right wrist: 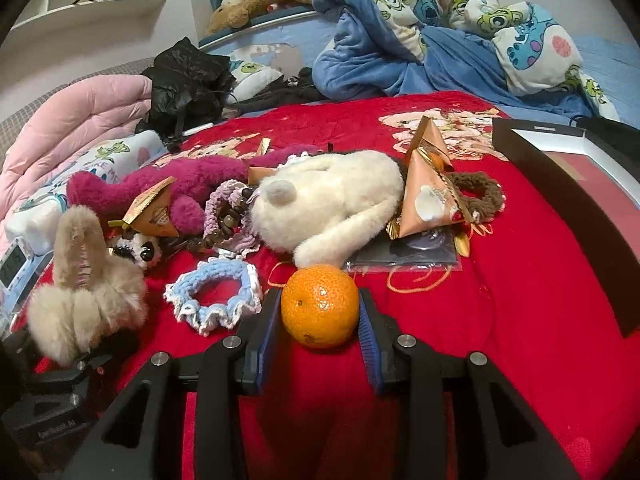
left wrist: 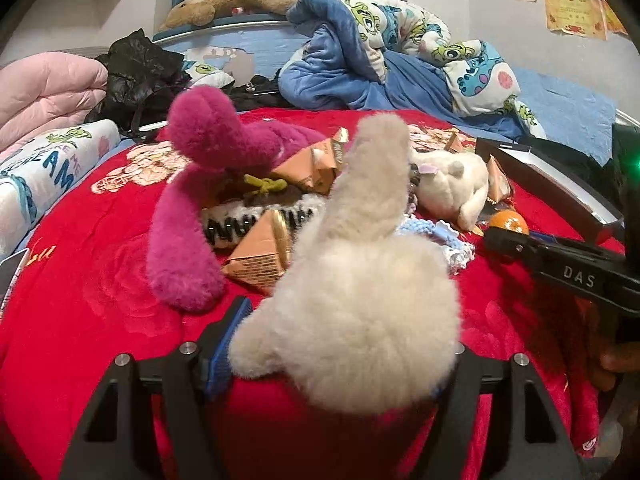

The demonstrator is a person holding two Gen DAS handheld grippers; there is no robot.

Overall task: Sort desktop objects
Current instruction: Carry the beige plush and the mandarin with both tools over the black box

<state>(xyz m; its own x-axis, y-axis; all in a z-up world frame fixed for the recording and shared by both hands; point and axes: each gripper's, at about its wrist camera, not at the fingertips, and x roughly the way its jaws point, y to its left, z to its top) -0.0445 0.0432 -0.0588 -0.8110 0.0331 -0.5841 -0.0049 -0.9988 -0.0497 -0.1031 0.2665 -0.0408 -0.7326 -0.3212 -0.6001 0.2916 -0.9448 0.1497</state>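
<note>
My left gripper (left wrist: 340,344) is shut on beige fluffy earmuffs (left wrist: 352,300), held above the red blanket (left wrist: 100,312); they also show in the right wrist view (right wrist: 84,280). My right gripper (right wrist: 320,312) is shut on an orange tangerine (right wrist: 320,306), also visible in the left wrist view (left wrist: 508,222). Behind lies a pile: magenta earmuffs (left wrist: 200,184), white plush earmuffs (right wrist: 332,204), a blue crocheted scrunchie (right wrist: 216,296), a brown scrunchie (right wrist: 480,192), pyramid-shaped orange packets (right wrist: 426,196), a bead bracelet (right wrist: 224,220).
An open black box (right wrist: 560,160) stands at the right. A pink quilt (right wrist: 80,120), a black bag (right wrist: 188,76) and a blue cartoon blanket (right wrist: 440,32) lie behind. A small white timer (right wrist: 14,264) sits at the left edge.
</note>
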